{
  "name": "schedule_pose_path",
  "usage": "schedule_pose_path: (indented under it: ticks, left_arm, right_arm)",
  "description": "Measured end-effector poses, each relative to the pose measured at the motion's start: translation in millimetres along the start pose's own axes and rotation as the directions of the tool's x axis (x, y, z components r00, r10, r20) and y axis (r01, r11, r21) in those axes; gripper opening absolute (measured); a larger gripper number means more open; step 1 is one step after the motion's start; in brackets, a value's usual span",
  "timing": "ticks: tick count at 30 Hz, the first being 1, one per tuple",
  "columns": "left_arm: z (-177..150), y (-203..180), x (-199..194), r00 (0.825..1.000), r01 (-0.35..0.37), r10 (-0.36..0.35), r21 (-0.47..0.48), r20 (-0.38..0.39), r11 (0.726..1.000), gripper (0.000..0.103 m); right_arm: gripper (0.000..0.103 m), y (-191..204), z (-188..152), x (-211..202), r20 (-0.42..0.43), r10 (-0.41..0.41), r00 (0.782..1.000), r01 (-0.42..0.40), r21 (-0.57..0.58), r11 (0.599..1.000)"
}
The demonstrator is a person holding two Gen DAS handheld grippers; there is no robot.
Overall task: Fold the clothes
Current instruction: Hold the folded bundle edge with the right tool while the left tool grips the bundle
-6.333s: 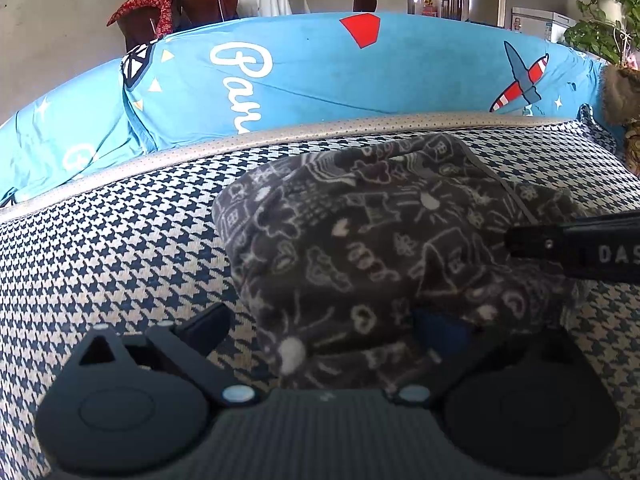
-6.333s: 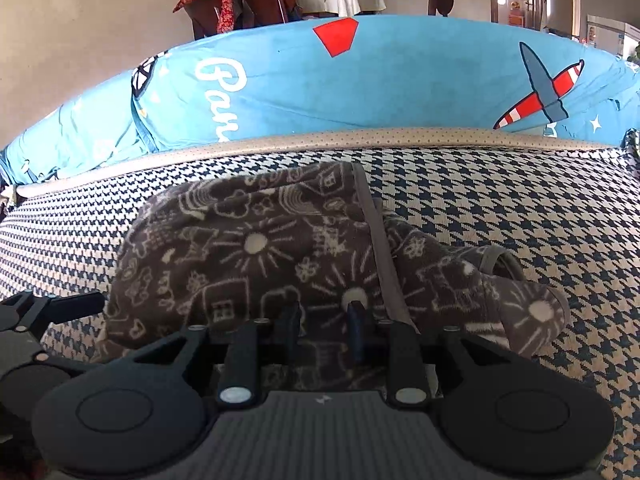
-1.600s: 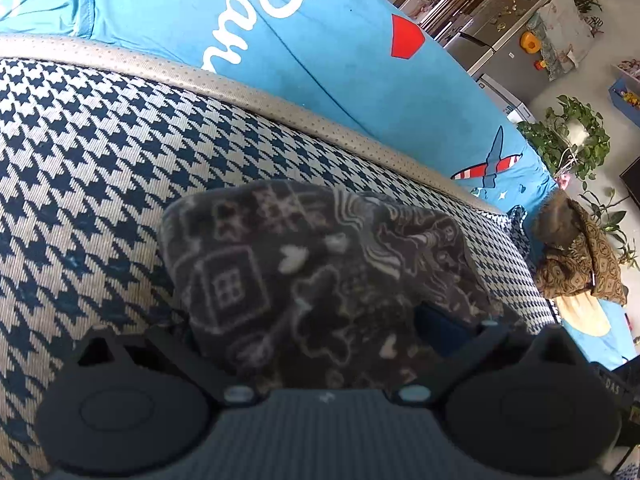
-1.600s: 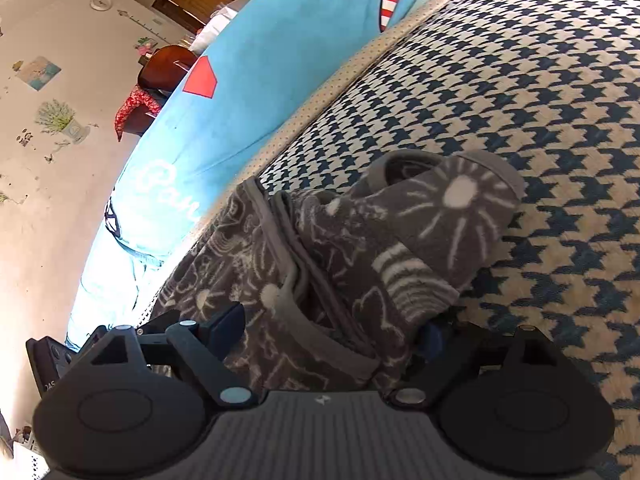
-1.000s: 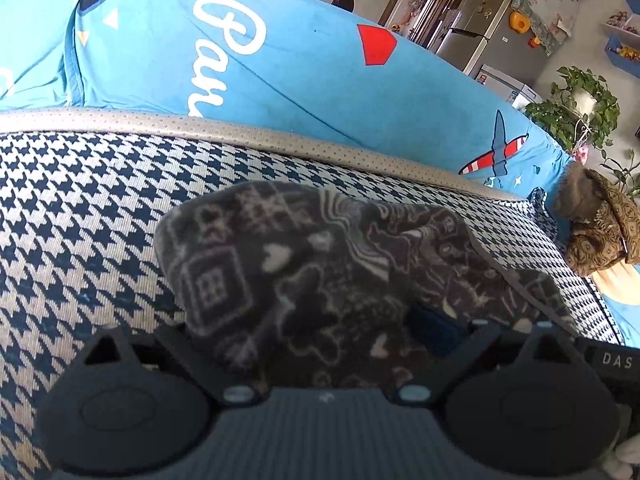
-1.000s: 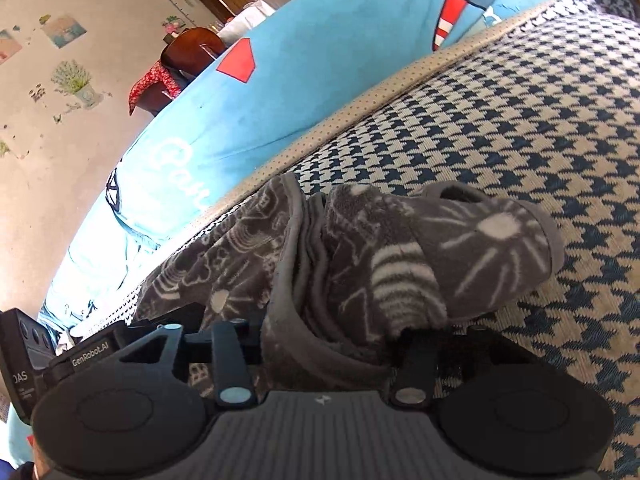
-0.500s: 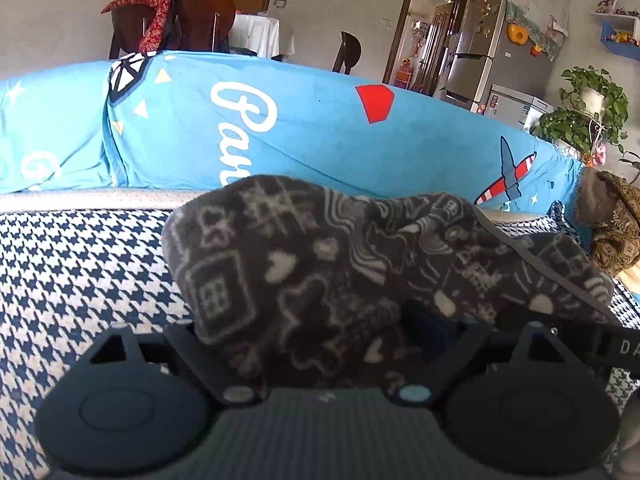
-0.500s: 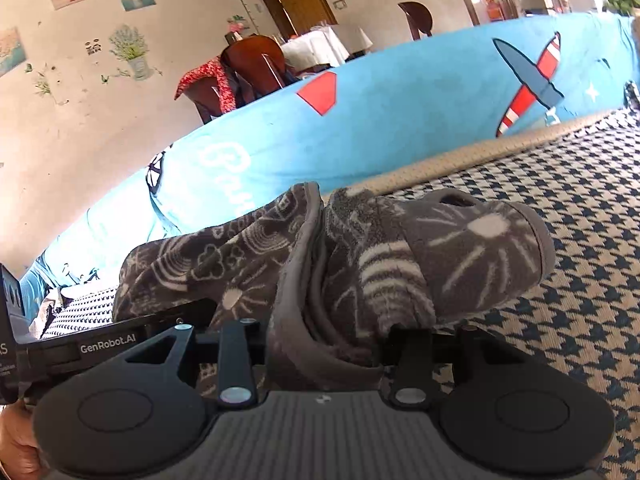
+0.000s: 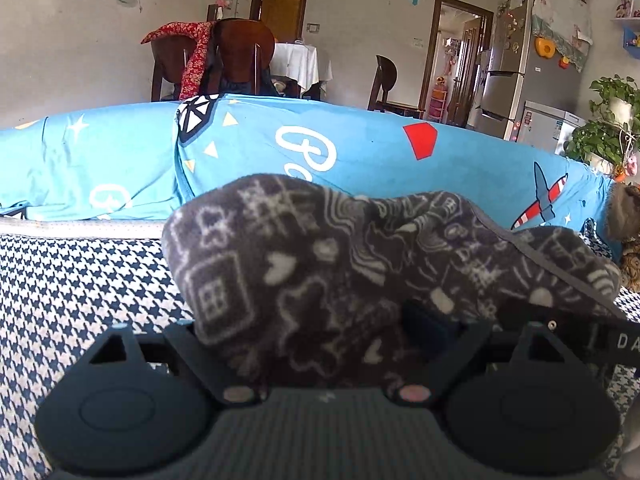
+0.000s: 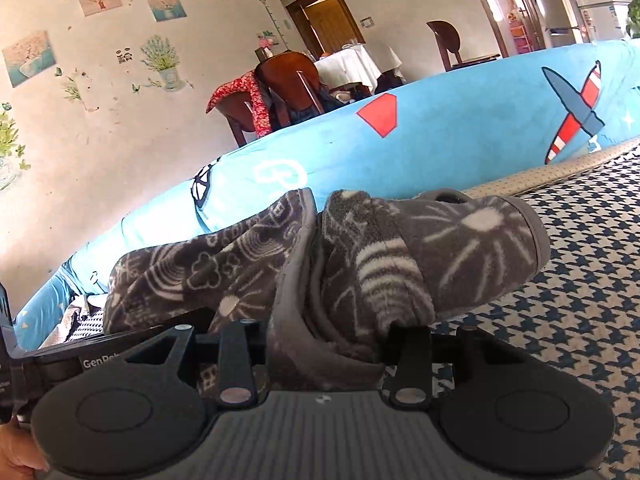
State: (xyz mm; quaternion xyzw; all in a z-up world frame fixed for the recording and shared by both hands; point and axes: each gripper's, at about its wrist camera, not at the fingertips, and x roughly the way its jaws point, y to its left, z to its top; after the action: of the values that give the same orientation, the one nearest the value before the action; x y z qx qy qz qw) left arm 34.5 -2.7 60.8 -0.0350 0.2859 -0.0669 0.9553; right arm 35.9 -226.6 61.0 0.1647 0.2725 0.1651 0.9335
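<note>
Where "GenRob" shows, left gripper (image 10: 52, 356), folded grey fleece garment (image 10: 360, 264), "DA" lettering.

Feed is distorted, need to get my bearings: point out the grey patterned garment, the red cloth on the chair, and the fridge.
grey patterned garment (image 9: 320, 272): left wrist view, bundled middle.
red cloth (image 9: 192, 50): left wrist view, draped strip.
fridge (image 9: 516, 52): left wrist view, upper door.
</note>
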Motion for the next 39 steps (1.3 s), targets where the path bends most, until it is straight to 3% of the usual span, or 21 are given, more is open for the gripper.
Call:
schedule_pose_path:
  ticks: [21, 39]
  left_arm:
    - [-2, 18, -25, 0.998, -0.065, 0.065, -0.015, 0.022, 0.998, 0.090]
    - [-4, 67, -46, 0.986, -0.155, 0.158, -0.062, 0.045, 0.986, 0.090]
  right_arm:
    - [0.041, 27, -2, 3, -0.016, 0.042, 0.999, -0.042, -0.028, 0.999]
    - [0.041, 72, -9, 22, -0.039, 0.109, 0.993, -0.111, -0.060, 0.992]
